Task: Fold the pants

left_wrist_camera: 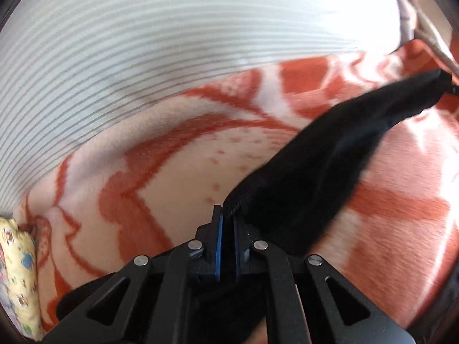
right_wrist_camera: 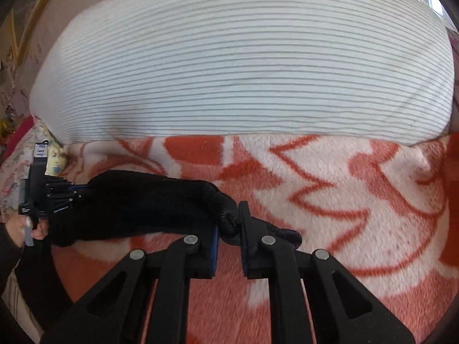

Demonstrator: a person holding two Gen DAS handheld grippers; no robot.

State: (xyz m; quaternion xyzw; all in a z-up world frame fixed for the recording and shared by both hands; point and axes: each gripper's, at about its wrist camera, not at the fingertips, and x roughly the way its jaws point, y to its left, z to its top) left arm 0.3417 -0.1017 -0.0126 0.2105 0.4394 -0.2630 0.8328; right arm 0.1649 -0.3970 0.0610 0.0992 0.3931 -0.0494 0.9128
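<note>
The black pants (left_wrist_camera: 309, 166) stretch as a taut dark band above an orange-and-white patterned blanket (left_wrist_camera: 160, 177). My left gripper (left_wrist_camera: 227, 215) is shut on one end of the band, with the fabric pinched between its blue pads. In the right wrist view the same pants (right_wrist_camera: 137, 203) run leftward from my right gripper (right_wrist_camera: 229, 220), which is shut on a bunched fold of the cloth. The left gripper (right_wrist_camera: 76, 192) shows at the far left of that view, clamped on the other end and held by a hand (right_wrist_camera: 25, 229). More black cloth hangs below both grippers.
A white cover with thin grey stripes (right_wrist_camera: 243, 71) lies across the bed behind the blanket (right_wrist_camera: 344, 200). A yellow printed pillow (left_wrist_camera: 20, 281) sits at the left edge. A floral cloth (right_wrist_camera: 17, 166) lies at the left of the right wrist view.
</note>
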